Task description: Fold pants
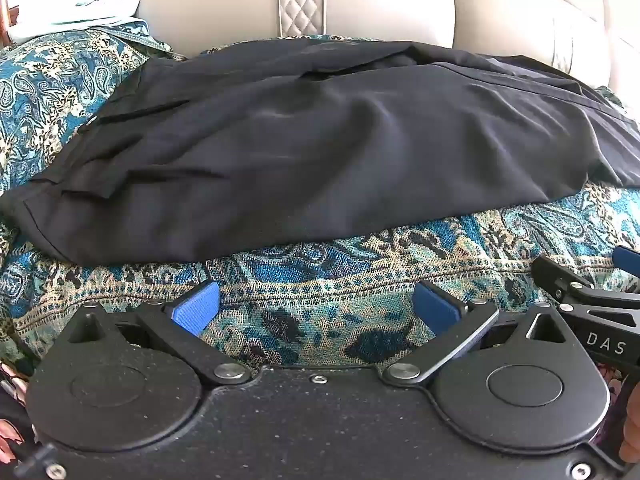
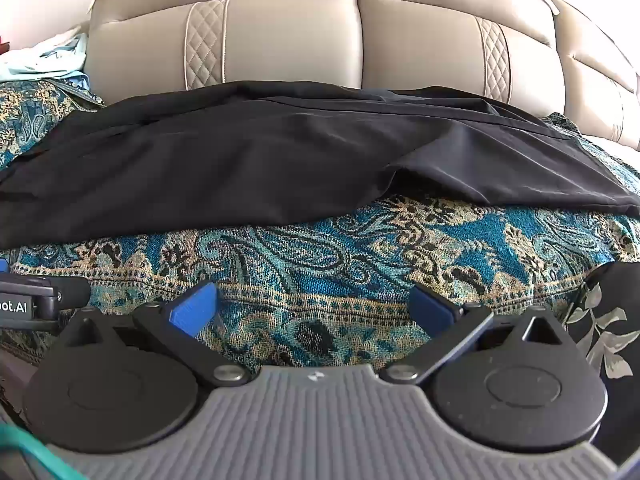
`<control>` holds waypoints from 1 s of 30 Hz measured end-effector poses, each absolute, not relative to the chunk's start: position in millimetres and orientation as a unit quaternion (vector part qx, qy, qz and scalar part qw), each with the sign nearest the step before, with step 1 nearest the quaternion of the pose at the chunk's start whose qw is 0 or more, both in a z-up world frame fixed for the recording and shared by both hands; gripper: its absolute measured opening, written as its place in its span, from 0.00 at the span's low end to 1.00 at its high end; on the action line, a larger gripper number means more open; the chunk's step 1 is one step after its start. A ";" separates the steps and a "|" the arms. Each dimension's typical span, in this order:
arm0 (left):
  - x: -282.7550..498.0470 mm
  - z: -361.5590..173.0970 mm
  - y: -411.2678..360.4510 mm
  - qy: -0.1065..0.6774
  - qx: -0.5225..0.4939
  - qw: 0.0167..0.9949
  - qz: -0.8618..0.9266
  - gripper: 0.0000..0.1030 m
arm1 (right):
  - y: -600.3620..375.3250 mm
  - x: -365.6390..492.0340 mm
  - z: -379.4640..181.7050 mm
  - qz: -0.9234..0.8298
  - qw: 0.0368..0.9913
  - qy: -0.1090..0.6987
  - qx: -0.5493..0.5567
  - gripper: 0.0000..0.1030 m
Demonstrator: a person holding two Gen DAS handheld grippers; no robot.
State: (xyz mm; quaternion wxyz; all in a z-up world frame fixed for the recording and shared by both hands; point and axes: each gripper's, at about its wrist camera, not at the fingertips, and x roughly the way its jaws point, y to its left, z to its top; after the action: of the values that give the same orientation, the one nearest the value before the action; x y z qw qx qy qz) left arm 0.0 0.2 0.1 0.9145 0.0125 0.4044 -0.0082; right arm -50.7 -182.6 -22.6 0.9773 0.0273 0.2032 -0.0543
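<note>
The black pants [image 1: 304, 148] lie spread across a sofa seat covered with a teal paisley cloth [image 1: 320, 276], rumpled, with folds at the left end. They also show in the right wrist view [image 2: 248, 160]. My left gripper [image 1: 316, 306] is open and empty, hovering over the cloth just in front of the pants' near edge. My right gripper [image 2: 314, 306] is open and empty too, a little before the near edge. The right gripper's side shows at the right edge of the left wrist view [image 1: 592, 300].
A beige leather sofa backrest [image 2: 360, 40] with quilted strips rises behind the pants. Light cloth [image 1: 68, 4] is piled at the far left. A dark floral fabric [image 2: 608, 320] is at the right edge.
</note>
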 end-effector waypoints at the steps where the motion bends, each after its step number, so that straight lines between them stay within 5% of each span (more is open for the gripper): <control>1: 0.0 0.1 0.2 0.404 0.013 0.915 -0.008 1.00 | -182.5 -50.7 -22.6 -0.055 0.977 0.203 0.027 1.00; 30: -0.2 0.1 0.0 0.401 0.015 0.916 -0.007 1.00 | -182.4 -51.6 -22.7 -0.055 0.977 0.202 0.026 1.00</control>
State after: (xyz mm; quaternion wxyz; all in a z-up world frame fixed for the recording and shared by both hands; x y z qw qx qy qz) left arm -0.2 0.0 0.1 0.9159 0.0151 0.4011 -0.0070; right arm -51.6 -182.4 -22.7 0.9774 0.0261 0.2023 -0.0548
